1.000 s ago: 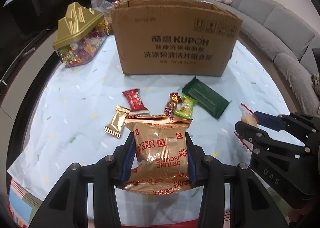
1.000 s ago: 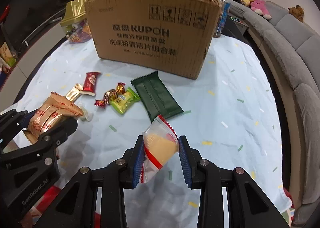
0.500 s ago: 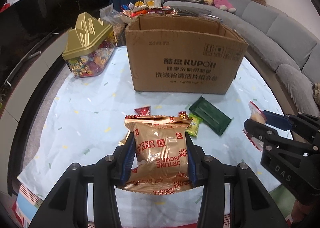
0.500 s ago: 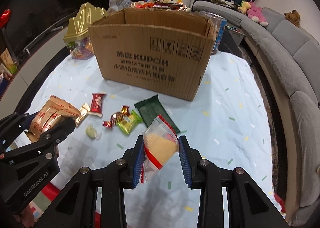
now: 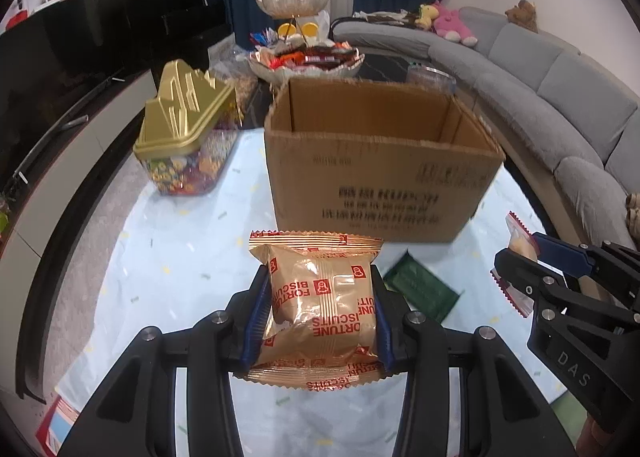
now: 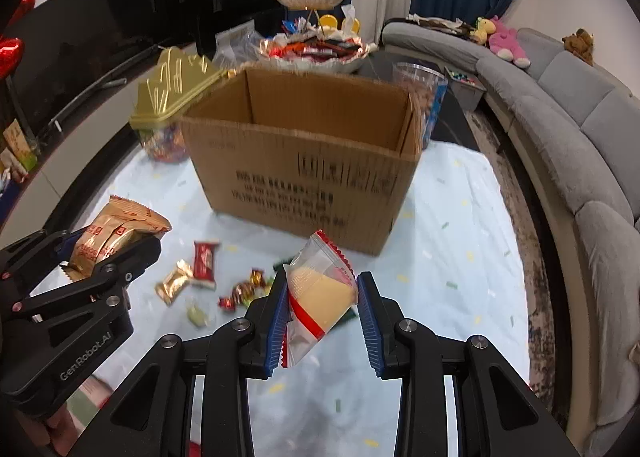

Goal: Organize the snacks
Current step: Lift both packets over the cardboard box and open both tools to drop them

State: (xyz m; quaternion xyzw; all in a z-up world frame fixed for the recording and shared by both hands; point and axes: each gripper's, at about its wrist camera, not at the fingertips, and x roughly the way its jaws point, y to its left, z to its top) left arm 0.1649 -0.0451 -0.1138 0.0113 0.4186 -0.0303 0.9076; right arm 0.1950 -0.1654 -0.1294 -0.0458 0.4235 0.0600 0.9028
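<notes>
The left tongs point(image 5: 318, 311) grip a gold foil biscuit packet point(image 5: 320, 307). The right tongs point(image 6: 321, 311) grip a clear red-edged cake sachet point(image 6: 318, 293). Both face the open brown cardboard box point(image 6: 308, 161).

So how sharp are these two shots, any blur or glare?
Left wrist view: the cardboard box print is smeared by motion blur, while the biscuit packet is crisp, with light glare on its foil. Right wrist view: the box and loose candies are blurred, the wafer packet sharp.
</notes>
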